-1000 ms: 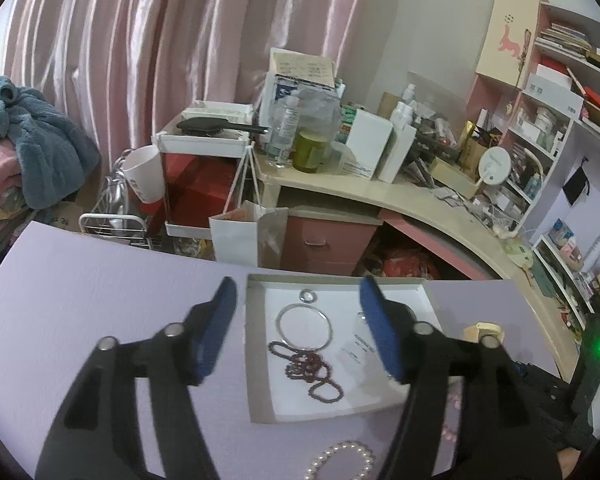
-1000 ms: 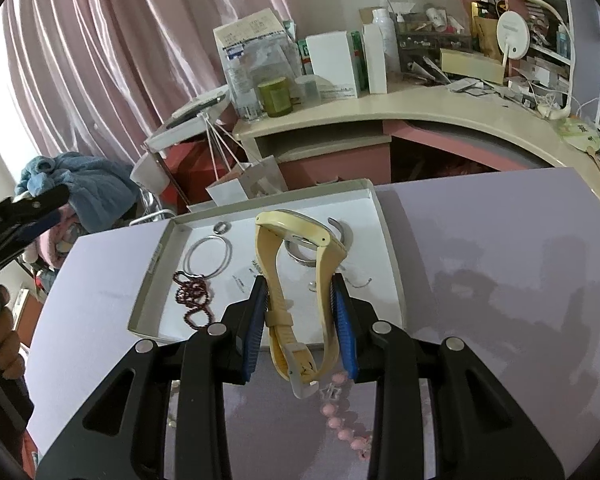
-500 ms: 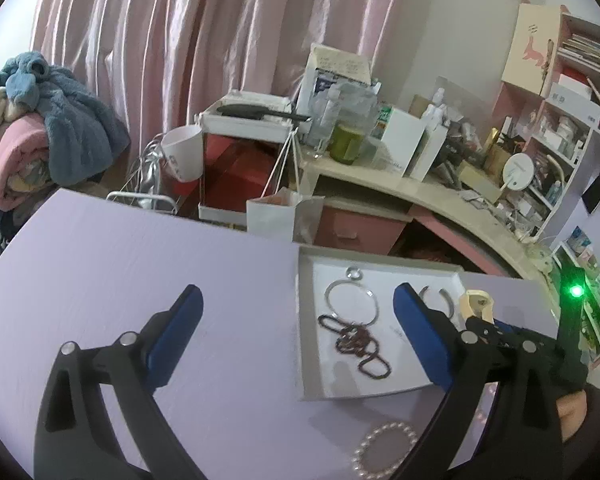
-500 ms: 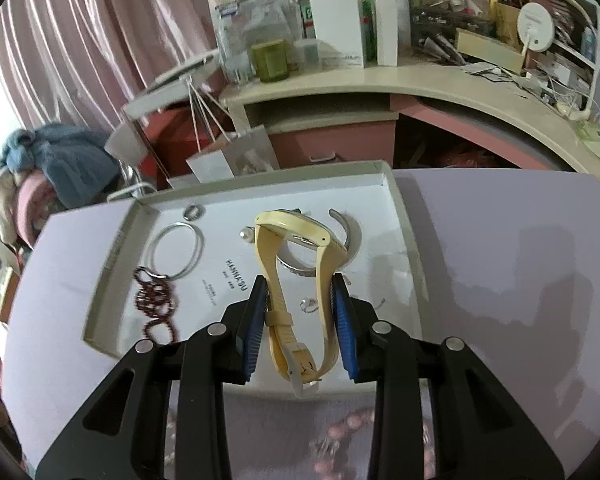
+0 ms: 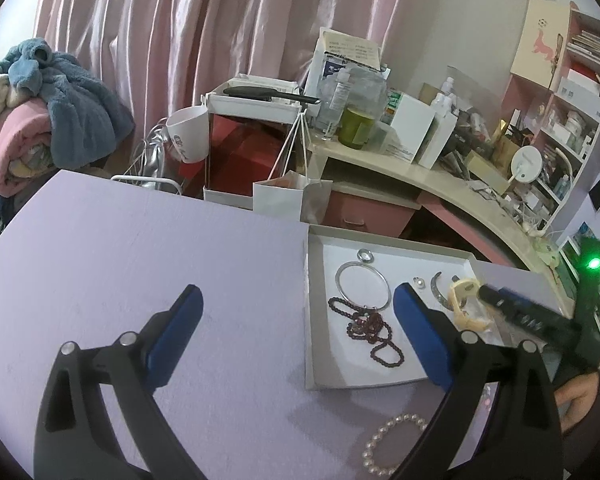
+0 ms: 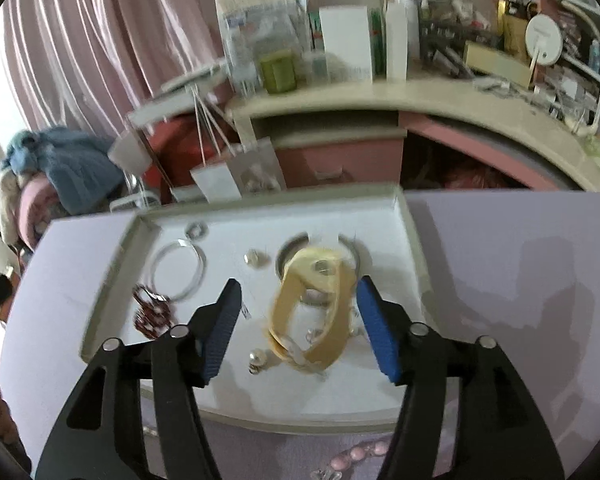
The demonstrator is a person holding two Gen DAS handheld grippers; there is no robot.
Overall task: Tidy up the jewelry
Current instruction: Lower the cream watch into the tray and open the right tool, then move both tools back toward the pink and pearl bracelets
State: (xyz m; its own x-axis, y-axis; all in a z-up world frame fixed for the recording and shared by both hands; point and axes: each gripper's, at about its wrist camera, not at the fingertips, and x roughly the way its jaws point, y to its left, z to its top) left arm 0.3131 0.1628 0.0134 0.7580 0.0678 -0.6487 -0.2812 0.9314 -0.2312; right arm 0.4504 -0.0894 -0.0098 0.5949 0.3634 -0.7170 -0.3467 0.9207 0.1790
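Observation:
A shallow white tray (image 6: 404, 216) sits on the lilac table. In it lie a yellow watch (image 6: 314, 308), a silver hoop (image 6: 178, 272), a dark red bead string (image 6: 150, 314), a small ring (image 6: 196, 230) and a silver cuff (image 6: 350, 246). My right gripper (image 6: 300, 324) is open, its jaws either side of the watch, which rests in the tray. My left gripper (image 5: 296, 332) is open and empty over the table left of the tray (image 5: 312, 312). The watch (image 5: 466, 300) and the right gripper also show in the left wrist view.
A white pearl bracelet (image 5: 392, 444) lies on the table in front of the tray. A pink bead bracelet (image 6: 360, 454) lies near the tray's front edge. A cluttered desk (image 5: 420, 176), a paper bag (image 5: 288, 200) and a laundry pile (image 5: 40, 108) stand beyond the table.
My right gripper has opened and let go of the yellow watch, which now lies in the tray. My left gripper has drifted left, away from the tray.

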